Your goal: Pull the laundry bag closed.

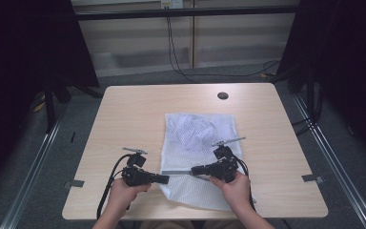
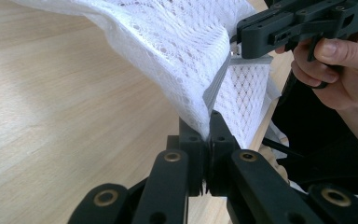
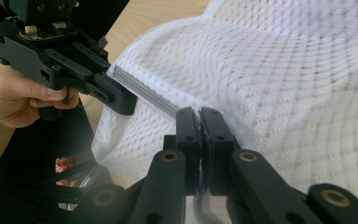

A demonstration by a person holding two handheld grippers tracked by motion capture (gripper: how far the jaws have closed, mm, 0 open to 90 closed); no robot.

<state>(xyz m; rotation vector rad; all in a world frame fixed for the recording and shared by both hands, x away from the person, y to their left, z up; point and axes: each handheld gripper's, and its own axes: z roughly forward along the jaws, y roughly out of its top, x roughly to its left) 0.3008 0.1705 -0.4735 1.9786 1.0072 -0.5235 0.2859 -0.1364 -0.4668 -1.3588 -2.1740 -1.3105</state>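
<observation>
One white mesh bag [image 1: 198, 138], one wooden table [image 1: 124, 119], two claws: left [image 1: 164, 179], right [image 1: 195, 169].

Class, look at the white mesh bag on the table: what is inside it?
Through the white mesh bag a crumpled white fabric shows in its far half. What that fabric is cannot be told; the mesh blurs it.
</observation>
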